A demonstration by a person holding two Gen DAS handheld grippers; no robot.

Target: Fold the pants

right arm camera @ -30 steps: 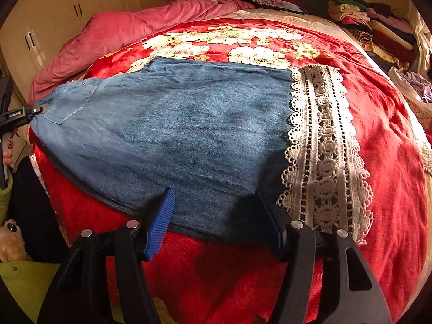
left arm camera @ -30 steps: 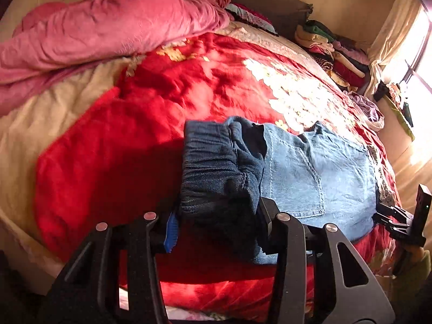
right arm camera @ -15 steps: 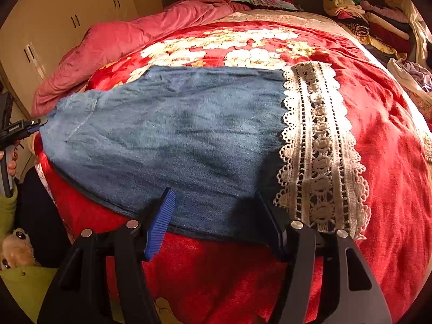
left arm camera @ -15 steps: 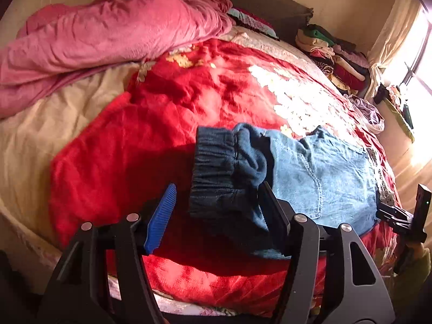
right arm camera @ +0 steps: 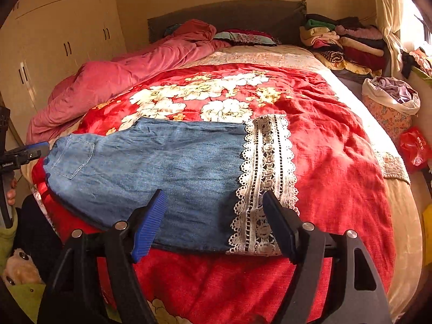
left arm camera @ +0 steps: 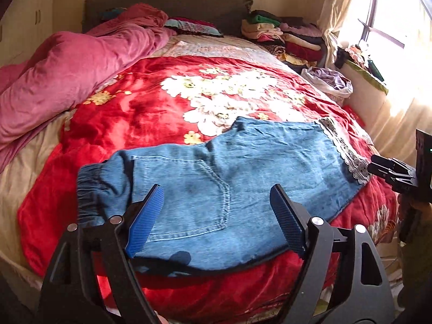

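Note:
Blue denim pants (left arm camera: 216,183) lie flat across the near part of a bed with a red flowered blanket (left arm camera: 151,108). Their elastic waistband (left arm camera: 91,191) is at the left, a back pocket (left arm camera: 189,197) faces up, and a white lace hem (right arm camera: 266,178) ends the legs at the right. My left gripper (left arm camera: 216,210) hovers above the pocket area, its jaws opening with nothing pressed between them. My right gripper (right arm camera: 213,216) hangs over the near edge by the lace hem (left arm camera: 348,151), jaws opening too, clear of the cloth. Each gripper shows at the edge of the other's view.
A pink quilt (left arm camera: 67,70) is heaped along the bed's left side. Folded clothes (left arm camera: 283,35) are stacked by the headboard at the right. A fabric bag of laundry (right arm camera: 391,100) and a red bag (right arm camera: 414,148) stand beside the bed. Wardrobe doors (right arm camera: 54,43) line the left wall.
My left gripper let go of the bunched waistband, opened wide and swung right over the pocket; the pants now lie flat. My right gripper opened wider and rose off the pants' edge.

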